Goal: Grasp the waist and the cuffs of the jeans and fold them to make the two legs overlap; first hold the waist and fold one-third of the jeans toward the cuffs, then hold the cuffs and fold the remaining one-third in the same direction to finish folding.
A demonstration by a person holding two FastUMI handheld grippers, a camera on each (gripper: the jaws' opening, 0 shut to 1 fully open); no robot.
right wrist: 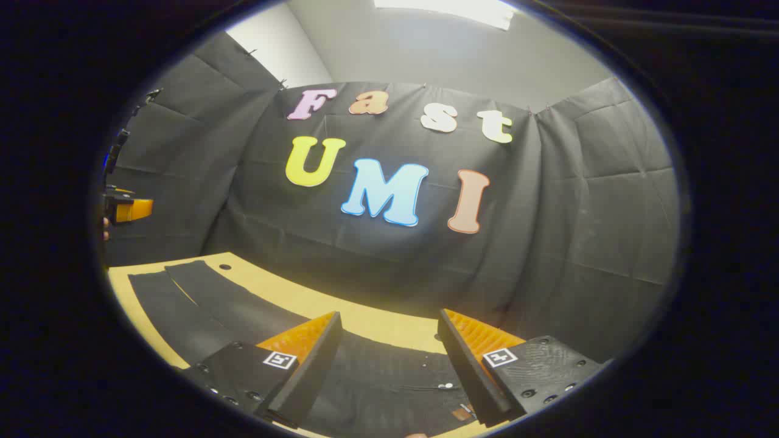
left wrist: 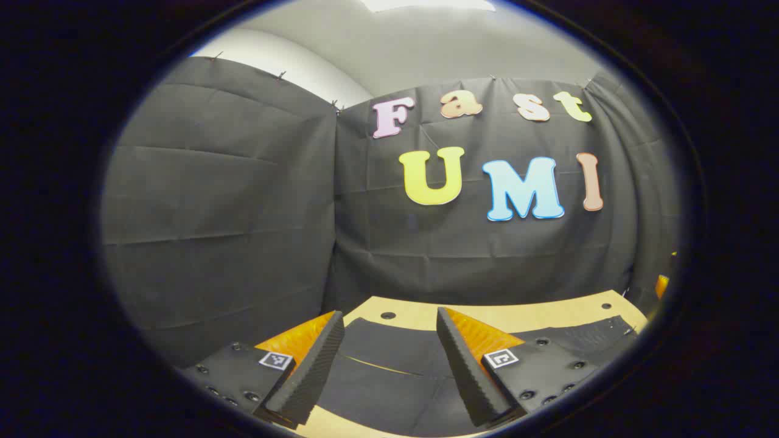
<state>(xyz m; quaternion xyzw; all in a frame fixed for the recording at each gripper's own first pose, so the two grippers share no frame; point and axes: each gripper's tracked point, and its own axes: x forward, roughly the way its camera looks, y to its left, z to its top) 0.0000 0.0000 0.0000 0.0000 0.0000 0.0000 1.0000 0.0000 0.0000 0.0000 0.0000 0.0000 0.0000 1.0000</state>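
On the light wooden table (left wrist: 420, 316) the dark jeans (left wrist: 389, 371) lie spread flat, and both claws hang above them with nothing in their grip. Seen through the left gripper view, the left claw (left wrist: 383, 374) has its two fingers spread wide apart, and between them show the two trouser legs lying side by side with a thin strip of table along the line where they meet; the fabric ends just short of the far table edge, near a small round hole (left wrist: 387, 316) in the tabletop. Off to the right in that view another part of the jeans lies flat, reaching toward the table's far right corner. Seen through the right gripper view, the right claw (right wrist: 383, 371) is likewise wide open and holds nothing; between its fingers lies the waist end of the jeans (right wrist: 389, 383), where small metal rivets or a button (right wrist: 448, 385) and a brownish patch (right wrist: 459, 413) can be made out. From there the two legs run away to the left, parallel and close together, toward the far left corner of the table. At the left rim of that view an orange part of the other claw's body (right wrist: 131, 208) shows well above the table, its fingers out of sight there.
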